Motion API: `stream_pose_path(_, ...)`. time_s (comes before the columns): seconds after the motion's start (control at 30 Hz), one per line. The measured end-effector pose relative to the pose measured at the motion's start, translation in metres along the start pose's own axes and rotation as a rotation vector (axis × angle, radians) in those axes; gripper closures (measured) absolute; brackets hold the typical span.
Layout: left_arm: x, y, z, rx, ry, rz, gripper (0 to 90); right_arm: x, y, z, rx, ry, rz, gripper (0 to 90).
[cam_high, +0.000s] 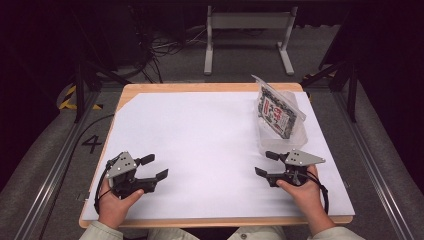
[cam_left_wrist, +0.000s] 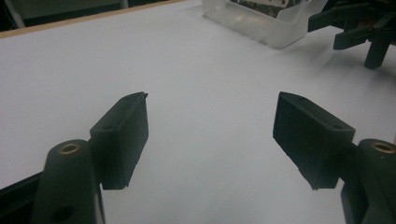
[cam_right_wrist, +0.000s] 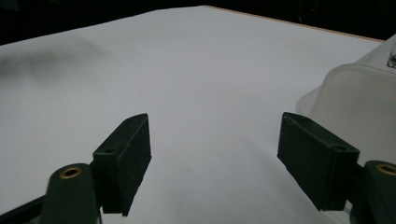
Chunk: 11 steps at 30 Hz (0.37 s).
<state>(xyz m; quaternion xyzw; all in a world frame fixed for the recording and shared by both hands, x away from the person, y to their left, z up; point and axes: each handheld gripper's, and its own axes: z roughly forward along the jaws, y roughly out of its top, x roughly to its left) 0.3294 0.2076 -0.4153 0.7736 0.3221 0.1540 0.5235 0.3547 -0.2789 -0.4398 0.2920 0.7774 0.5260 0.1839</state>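
My left gripper (cam_high: 155, 167) sits low at about seven o'clock on the worktop (cam_high: 165, 88), held in my left hand (cam_high: 114, 202). Its jaws stand wide apart with only the white sheet (cam_high: 200, 145) between them; in the left gripper view (cam_left_wrist: 210, 135) they point across the sheet toward the clear plastic box (cam_left_wrist: 261, 25) at one o'clock.

My right gripper (cam_high: 265, 164) rests at about five o'clock, in my right hand (cam_high: 305, 192), its tips pointing toward nine o'clock. Its jaws are apart too, nothing between them, as the right gripper view (cam_right_wrist: 212, 154) shows over bare white sheet.

The clear plastic box (cam_high: 282, 132) stands at two o'clock on the worktop, just beyond my right gripper and close to it but apart. A printed packet (cam_high: 277, 112) leans tilted inside it, its top sticking out over the rim. In the right gripper view the box's frosted wall (cam_right_wrist: 359, 107) rises just beside my right-hand jaw.
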Motion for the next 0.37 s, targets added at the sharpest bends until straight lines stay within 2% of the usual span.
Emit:
stream_pose_path(0.03,0.001,-0.001,0.001,0.005,0.005,-0.01,27.6,0.0,0.0,0.0,0.004,-0.003,0.002,25.2)
stream_pose_path(0.17,0.007,-0.008,0.004,0.049,0.081,-0.027,27.9,-0.002,-0.002,0.001,0.011,-0.004,0.019,25.1)
stream_pose_path(0.37,0.014,-0.013,0.006,0.051,0.078,-0.075,27.7,-0.003,-0.002,0.0,0.005,-0.001,0.031,25.5)
